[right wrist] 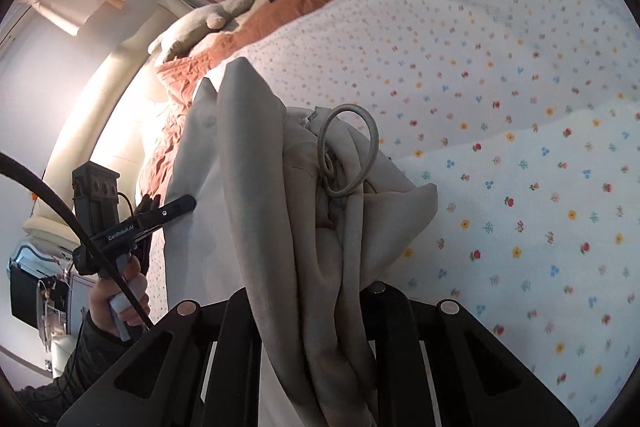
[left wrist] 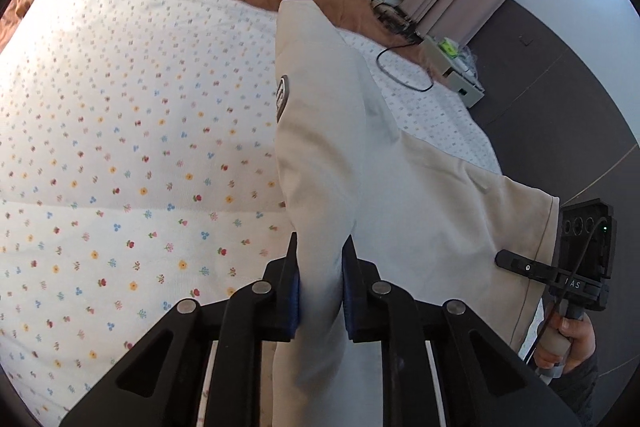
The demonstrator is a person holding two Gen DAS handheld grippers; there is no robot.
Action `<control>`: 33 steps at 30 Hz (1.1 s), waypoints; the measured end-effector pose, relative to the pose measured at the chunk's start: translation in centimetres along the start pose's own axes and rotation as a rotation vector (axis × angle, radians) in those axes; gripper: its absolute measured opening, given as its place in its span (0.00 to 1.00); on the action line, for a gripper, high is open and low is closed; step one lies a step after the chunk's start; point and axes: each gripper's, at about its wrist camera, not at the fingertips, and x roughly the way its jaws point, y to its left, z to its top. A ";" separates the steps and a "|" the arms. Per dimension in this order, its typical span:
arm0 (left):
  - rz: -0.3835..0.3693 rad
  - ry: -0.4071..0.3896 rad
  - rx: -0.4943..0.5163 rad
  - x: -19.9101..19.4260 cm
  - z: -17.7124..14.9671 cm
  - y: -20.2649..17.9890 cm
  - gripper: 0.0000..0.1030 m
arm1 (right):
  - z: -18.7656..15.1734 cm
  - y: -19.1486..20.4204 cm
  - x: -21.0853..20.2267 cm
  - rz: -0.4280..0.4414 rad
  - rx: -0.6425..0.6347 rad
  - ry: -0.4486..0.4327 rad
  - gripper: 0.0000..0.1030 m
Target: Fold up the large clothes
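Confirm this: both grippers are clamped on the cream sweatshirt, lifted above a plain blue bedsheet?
Not quite. Both grippers, left and right, do clamp the cream sweatshirt, but the bedsheet is white with small coloured flowers, as both wrist views show.

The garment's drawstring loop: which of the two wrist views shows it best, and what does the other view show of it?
The right wrist view: the grey drawstring loop curls in plain sight on the bunched cream garment in the right gripper. The left wrist view shows none of it, only smooth cloth with a round badge in the left gripper.
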 end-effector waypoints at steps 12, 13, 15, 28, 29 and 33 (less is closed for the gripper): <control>-0.066 -0.149 0.079 -9.0 -2.1 -5.0 0.16 | -7.3 6.0 -8.6 -0.052 -0.084 -0.163 0.11; -0.076 -0.158 0.087 -9.8 -2.4 -5.5 0.16 | -8.1 6.1 -9.5 -0.057 -0.088 -0.175 0.11; -0.092 -0.172 0.108 -11.1 -2.9 -6.5 0.16 | -9.6 6.6 -10.9 -0.065 -0.089 -0.198 0.10; -0.269 -0.227 0.206 -16.5 -5.5 -16.5 0.16 | -16.8 8.4 -24.8 -0.180 -0.114 -0.348 0.10; -0.280 -0.226 0.214 -16.6 -5.7 -17.4 0.16 | -17.5 8.4 -26.0 -0.195 -0.116 -0.359 0.10; -0.333 -0.208 0.245 -16.5 -6.7 -21.5 0.16 | -19.9 8.9 -30.1 -0.250 -0.127 -0.394 0.10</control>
